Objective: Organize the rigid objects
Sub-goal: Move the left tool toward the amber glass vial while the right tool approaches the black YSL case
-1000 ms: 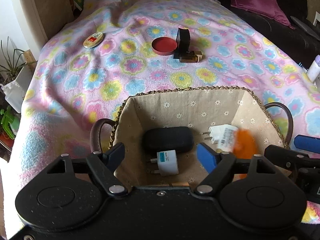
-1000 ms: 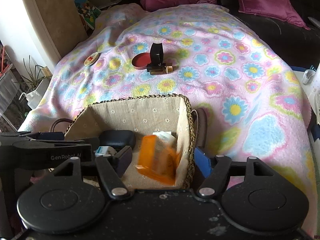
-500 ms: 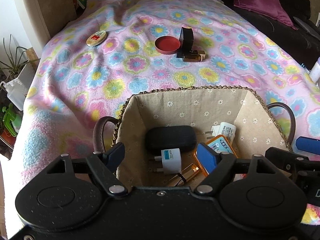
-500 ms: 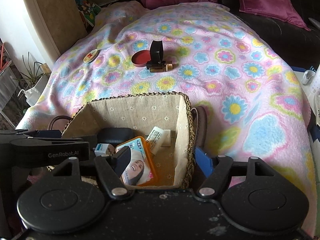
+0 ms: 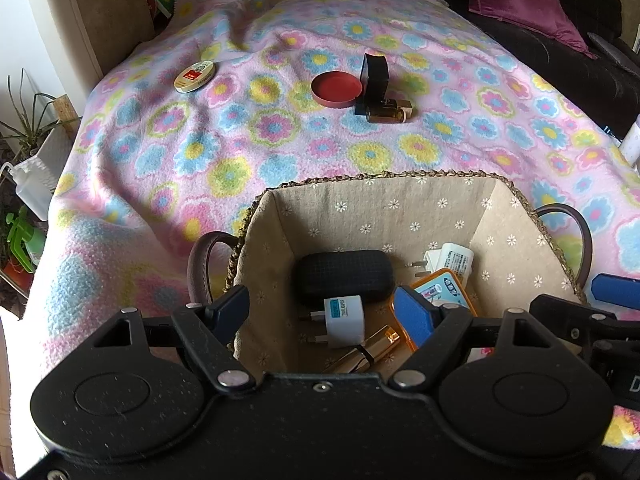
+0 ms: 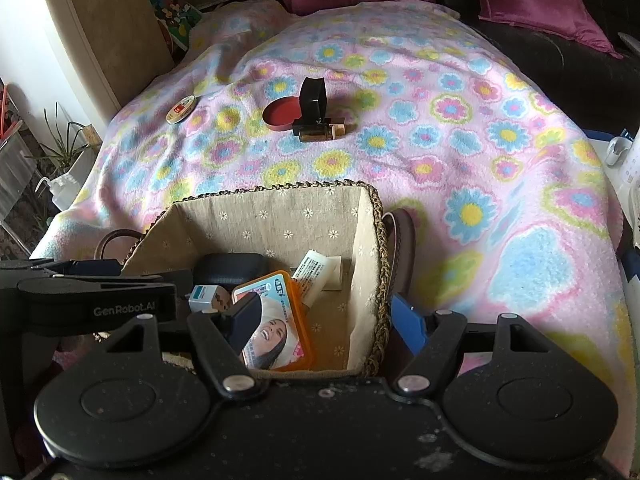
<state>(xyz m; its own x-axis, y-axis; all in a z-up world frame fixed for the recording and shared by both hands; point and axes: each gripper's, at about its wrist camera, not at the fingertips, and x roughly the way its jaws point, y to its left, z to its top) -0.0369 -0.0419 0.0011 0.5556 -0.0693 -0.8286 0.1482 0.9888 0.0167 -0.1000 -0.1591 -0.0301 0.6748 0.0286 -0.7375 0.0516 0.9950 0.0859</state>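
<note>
Left wrist view: both grippers half-open, empty, above basket. Risk: catching rim, tipping basket. Tin, lid, bottle remained on blanket.

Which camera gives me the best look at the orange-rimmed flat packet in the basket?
Right wrist: the orange-rimmed flat packet lies almost fully visible, printed face up. Left wrist shows only its upper corner; a blue finger pad covers the rest.

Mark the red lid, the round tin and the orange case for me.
red lid [image 5: 337, 89], left wrist view, inner face.
round tin [image 5: 195, 76], left wrist view, printed top.
orange case [image 6: 280, 322], right wrist view, printed front.
</note>
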